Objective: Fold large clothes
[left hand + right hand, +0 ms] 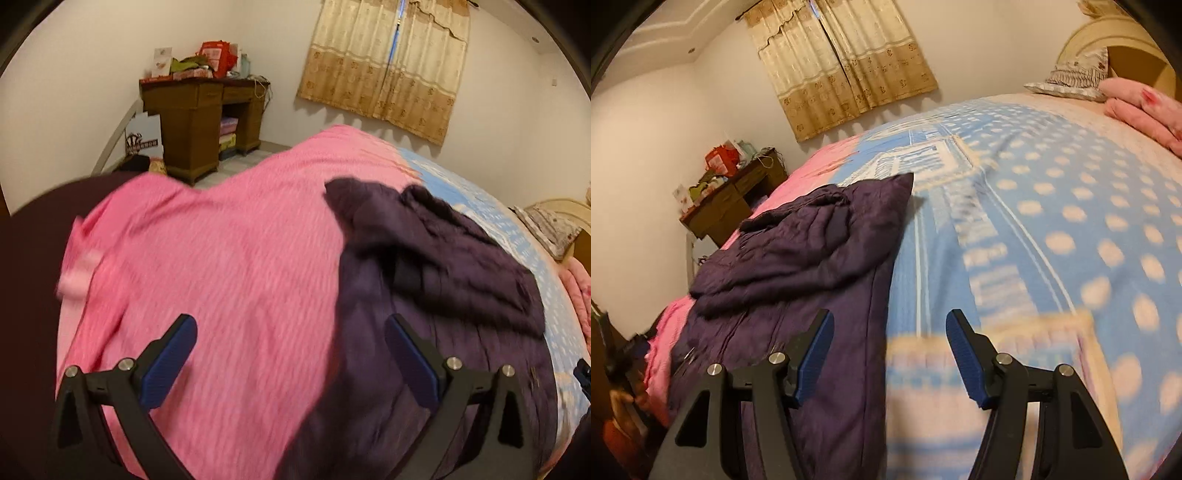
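While both hand-held grippers, left [290, 354] and right [890, 350], hover released, purple jacket [424, 295] lies part-folded on bed [1071, 206], awaiting regrasp.

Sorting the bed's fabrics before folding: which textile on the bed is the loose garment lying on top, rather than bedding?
The dark purple garment: it lies crumpled on top, straddling the pink blanket and the blue dotted sheet, which are both spread flat as bedding.
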A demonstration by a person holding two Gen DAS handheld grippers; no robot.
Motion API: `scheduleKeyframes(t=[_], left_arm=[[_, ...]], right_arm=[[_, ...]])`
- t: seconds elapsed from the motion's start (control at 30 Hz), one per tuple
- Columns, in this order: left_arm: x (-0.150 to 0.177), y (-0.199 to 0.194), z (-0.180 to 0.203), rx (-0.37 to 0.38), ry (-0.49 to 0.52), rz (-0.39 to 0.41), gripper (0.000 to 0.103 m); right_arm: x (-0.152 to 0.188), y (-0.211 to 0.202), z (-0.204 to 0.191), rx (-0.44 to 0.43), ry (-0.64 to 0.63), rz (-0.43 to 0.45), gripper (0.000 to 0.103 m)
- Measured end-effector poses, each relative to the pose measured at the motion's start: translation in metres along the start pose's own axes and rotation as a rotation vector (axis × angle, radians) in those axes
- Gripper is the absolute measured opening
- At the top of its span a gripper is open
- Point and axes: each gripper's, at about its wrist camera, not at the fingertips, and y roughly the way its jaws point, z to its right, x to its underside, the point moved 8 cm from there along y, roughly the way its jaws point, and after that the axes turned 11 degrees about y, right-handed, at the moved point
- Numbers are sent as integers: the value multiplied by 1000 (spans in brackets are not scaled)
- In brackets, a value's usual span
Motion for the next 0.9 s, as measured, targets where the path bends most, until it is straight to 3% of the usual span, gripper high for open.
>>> scheduleKeyframes(t=[0.13,0.33,0.47,0.6,0.77,0.9], left_arm=[[22,-5,20,33,86,-19,103],[50,-10,33,81,110,-41,102],[65,-16,44,115,161,-48,91],[81,-23,49,187,131,-53,86],[96,-28,65,197,202,-52,84],[101,-25,71,197,195,-63,82]], right_arm=[[28,-16,-10,-17,-48,-31,64],[58,-25,-14,-47,-33,-67,64],[77,-30,-10,-59,-17,-102,64],[101,-33,-9,-75,-17,-143,64],[133,-28,-19,-99,-53,-203,64],[144,-18,-21,-67,-87,-234,64]])
